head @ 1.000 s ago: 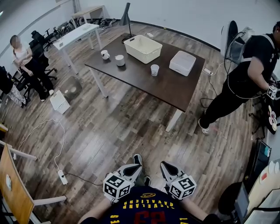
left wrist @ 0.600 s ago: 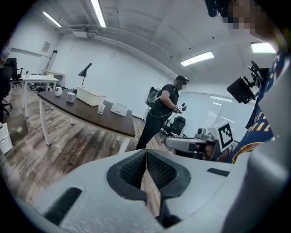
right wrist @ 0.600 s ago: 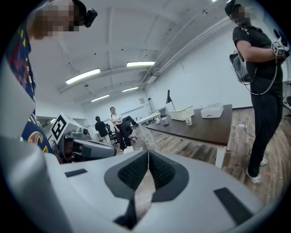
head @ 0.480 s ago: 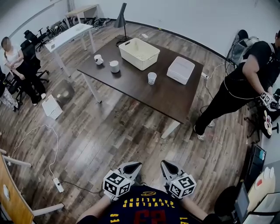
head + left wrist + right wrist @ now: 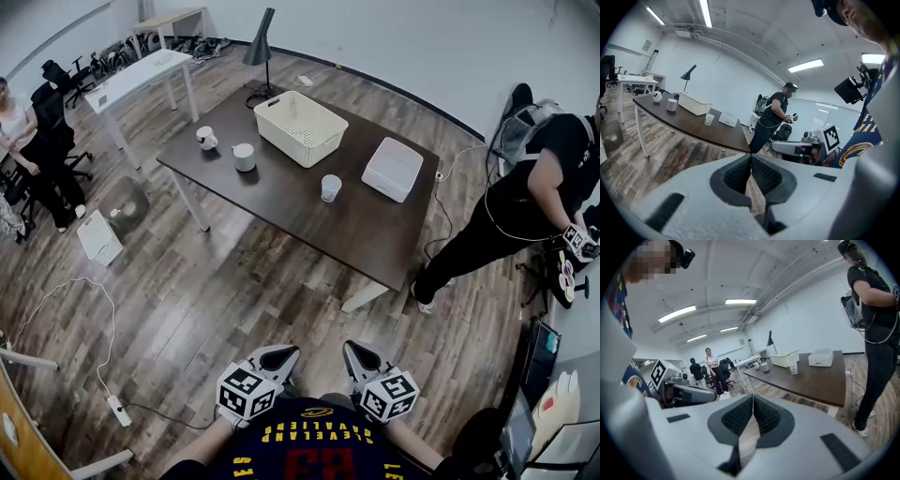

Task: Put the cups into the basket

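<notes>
Both tongs closed, pads pressed flat together, gripping nothing. Left tongs (image 5: 278, 356) and right tongs (image 5: 354, 354) sit side by side low in the head view, at 6 o'clock, close to my body and over the wood floor (image 5: 234, 281). They are well apart from the bench (image 5: 309, 220).

The bench is dead ahead at 12 o'clock. The white basket (image 5: 281, 143) stands upright at its far edge. All three cups are outside it, on the benchtop:
- mug with a handle (image 5: 204, 138), at 9 o'clock of the basket, near the left corner
- white cup (image 5: 244, 157), just beside the mug, at its 4 o'clock
- paper cup (image 5: 330, 187), mid-bench, at 5 o'clock of the basket, apart from it

A white lidded box (image 5: 392, 169) is at 2 o'clock of the paper cup. A black lamp (image 5: 262, 52) stands at 11 o'clock of the basket.

One person (image 5: 534, 197) stands at 3 o'clock off the bench's right end. Another person (image 5: 28, 150) is at the far left by the office chairs.
</notes>
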Available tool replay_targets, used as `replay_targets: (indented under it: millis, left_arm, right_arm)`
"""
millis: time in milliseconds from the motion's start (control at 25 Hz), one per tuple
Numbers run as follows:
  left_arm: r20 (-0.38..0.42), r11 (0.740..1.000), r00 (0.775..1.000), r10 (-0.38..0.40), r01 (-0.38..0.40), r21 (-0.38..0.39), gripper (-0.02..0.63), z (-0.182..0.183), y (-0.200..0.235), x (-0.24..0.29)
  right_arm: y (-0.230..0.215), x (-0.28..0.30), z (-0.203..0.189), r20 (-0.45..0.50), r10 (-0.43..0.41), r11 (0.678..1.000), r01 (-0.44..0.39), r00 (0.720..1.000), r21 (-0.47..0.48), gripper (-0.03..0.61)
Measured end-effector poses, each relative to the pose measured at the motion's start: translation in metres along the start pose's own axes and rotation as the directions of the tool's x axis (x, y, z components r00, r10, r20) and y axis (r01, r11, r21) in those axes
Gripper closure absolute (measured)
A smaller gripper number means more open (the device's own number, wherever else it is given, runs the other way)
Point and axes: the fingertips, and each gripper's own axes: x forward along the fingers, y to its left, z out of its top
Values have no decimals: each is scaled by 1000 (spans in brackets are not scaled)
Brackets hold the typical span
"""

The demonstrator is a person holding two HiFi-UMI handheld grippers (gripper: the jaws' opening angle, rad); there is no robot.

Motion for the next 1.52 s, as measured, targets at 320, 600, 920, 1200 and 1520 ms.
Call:
replay_targets:
  millis: [320, 600, 920, 1200, 1520]
  left_arm:
    - [-16, 1000, 1000, 8, -8, -24, 601, 8, 29, 7]
    - [-15, 997, 998, 59, -59, -58, 601, 23, 59, 12]
    - [29, 981, 983, 181, -178, -71, 601, 68, 115, 37]
    - [47, 973, 974, 221, -218, -70, 601, 114, 144, 83]
    - [52, 960, 961, 271, -266, -87, 601, 145, 164, 119]
  right_arm:
    - [-10, 28, 10, -22, -2, 1000, 2, 1000, 27, 565]
    - [-16, 69, 23, -57, 56, 998, -54, 997, 34, 565]
    - [-47, 142, 67, -57, 159, 987, -159, 986, 5, 565]
    - [-106, 187, 105, -77, 147, 989, -145, 986, 23, 565]
    - [-191, 230, 140, -116, 84, 996, -85, 990, -2, 565]
